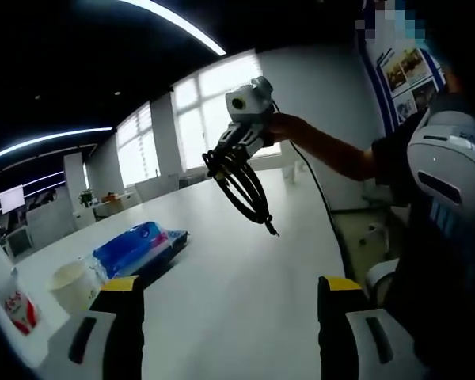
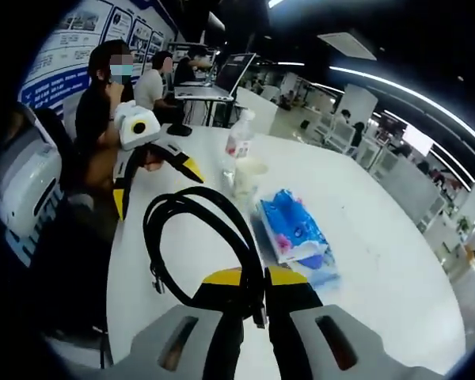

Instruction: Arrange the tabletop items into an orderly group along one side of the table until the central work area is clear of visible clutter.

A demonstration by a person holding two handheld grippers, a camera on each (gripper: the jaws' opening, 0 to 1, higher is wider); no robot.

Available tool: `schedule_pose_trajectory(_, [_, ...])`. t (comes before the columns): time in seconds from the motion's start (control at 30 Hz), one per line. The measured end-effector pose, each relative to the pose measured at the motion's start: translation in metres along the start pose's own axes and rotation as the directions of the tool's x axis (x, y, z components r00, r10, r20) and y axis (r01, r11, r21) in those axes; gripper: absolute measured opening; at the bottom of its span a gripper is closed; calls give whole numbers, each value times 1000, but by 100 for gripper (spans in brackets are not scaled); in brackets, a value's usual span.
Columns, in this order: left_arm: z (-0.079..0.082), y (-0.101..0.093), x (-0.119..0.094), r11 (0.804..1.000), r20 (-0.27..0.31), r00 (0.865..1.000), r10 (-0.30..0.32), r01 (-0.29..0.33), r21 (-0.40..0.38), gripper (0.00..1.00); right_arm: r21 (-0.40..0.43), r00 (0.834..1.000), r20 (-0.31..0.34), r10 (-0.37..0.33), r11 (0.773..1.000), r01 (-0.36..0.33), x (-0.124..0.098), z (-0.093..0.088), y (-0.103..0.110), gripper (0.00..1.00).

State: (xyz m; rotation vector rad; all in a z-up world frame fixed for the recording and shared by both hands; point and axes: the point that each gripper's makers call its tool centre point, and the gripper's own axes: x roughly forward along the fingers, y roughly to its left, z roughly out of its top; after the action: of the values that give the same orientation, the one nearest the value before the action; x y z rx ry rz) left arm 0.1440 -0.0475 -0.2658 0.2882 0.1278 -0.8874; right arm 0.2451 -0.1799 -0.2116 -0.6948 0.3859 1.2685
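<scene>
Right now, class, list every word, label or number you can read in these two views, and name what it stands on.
None can be read.
Bottle: red label marks, too blurred.
Blue tissue pack: print too small.
Wall posters: text too small.

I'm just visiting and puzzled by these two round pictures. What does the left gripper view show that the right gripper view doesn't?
Left gripper view alone: bright windows and the right gripper holding the coiled black cable in the air. Right gripper view alone: seated people by a laptop, and the open left gripper. Both: the white table, blue tissue pack, white paper cup and clear plastic bottle.
</scene>
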Motion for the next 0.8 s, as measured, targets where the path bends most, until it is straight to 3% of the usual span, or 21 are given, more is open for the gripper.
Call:
schedule_pose_trajectory(0.2, [-1, 0, -1, 1000, 1, 1000, 2, -2, -1, 90, 25, 996, -86, 18, 1000, -15, 3, -27, 5, 6])
schedule_pose_trajectory(0.8, [0, 0, -4, 1000, 4, 1000, 6, -6, -1, 90, 89, 979, -189, 75, 994, -59, -1, -57, 12, 6])
